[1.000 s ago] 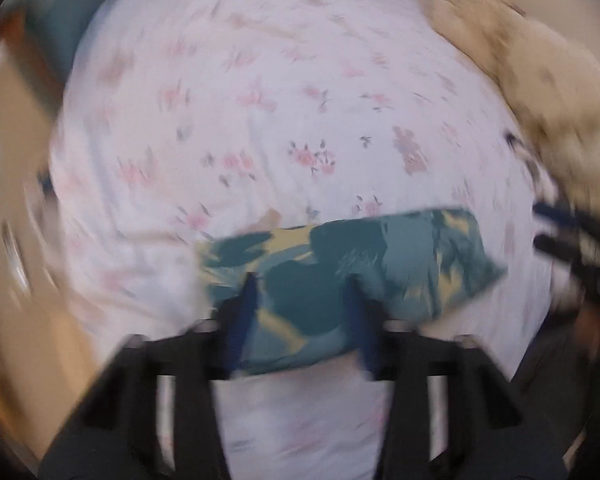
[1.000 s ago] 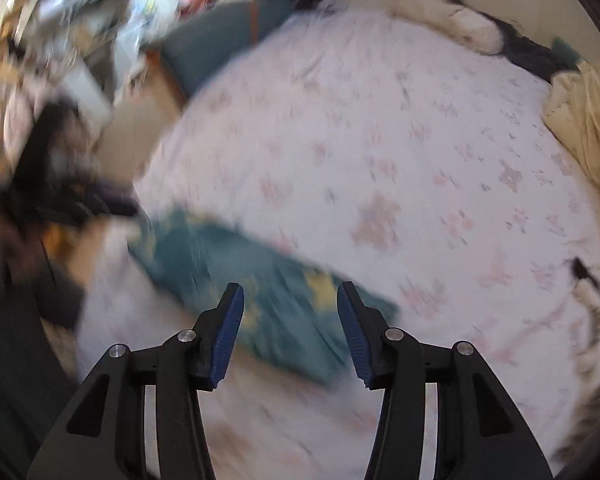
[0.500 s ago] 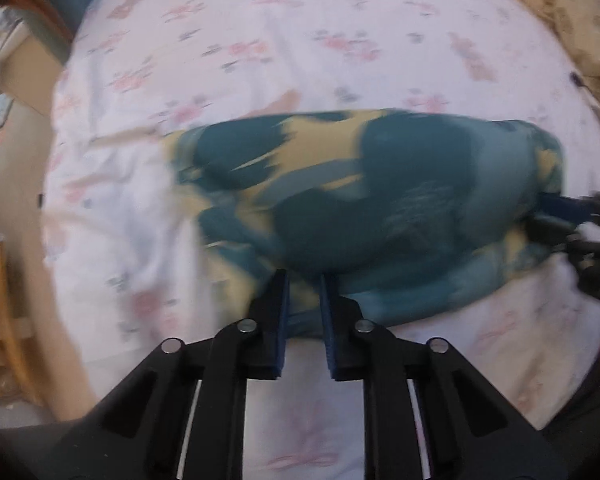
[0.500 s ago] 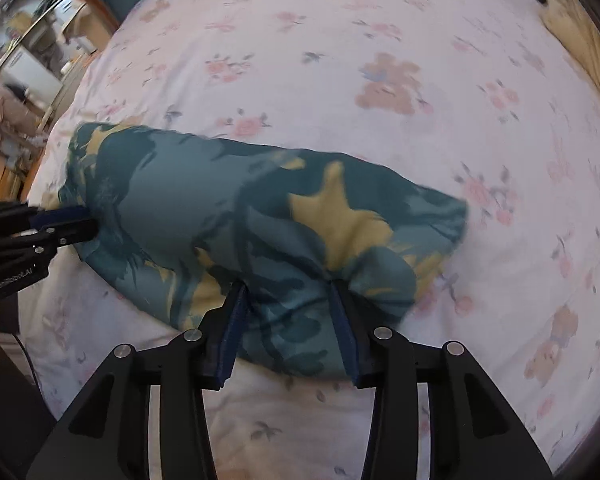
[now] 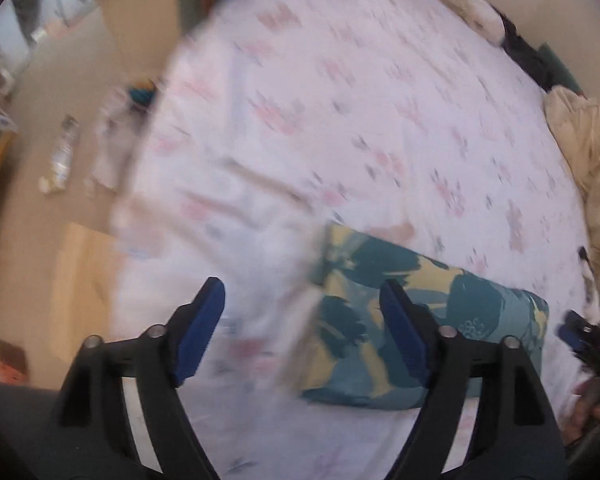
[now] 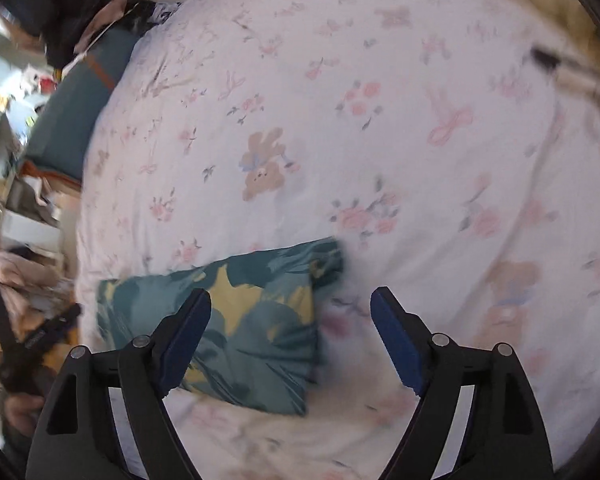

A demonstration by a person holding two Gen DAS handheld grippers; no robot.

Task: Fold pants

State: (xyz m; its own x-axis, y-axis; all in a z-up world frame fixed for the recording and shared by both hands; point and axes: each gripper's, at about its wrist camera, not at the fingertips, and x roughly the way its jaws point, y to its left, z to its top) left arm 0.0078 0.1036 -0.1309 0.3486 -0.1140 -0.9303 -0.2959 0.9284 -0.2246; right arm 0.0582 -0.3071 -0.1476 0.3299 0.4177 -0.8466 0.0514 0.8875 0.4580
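Both grippers, left [image 5: 300,316] and right [image 6: 290,330], had just opened, jaws apart; folded pants [image 5: 428,328] lay released between them.

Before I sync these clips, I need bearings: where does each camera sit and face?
Left wrist: on the left gripper, looking down at the bed sheet with the folded pants to its right; the right gripper shows at the edge.
Right wrist: on the right gripper, looking down at the pants to its left; the left gripper shows.
Shared: pants, sheet.
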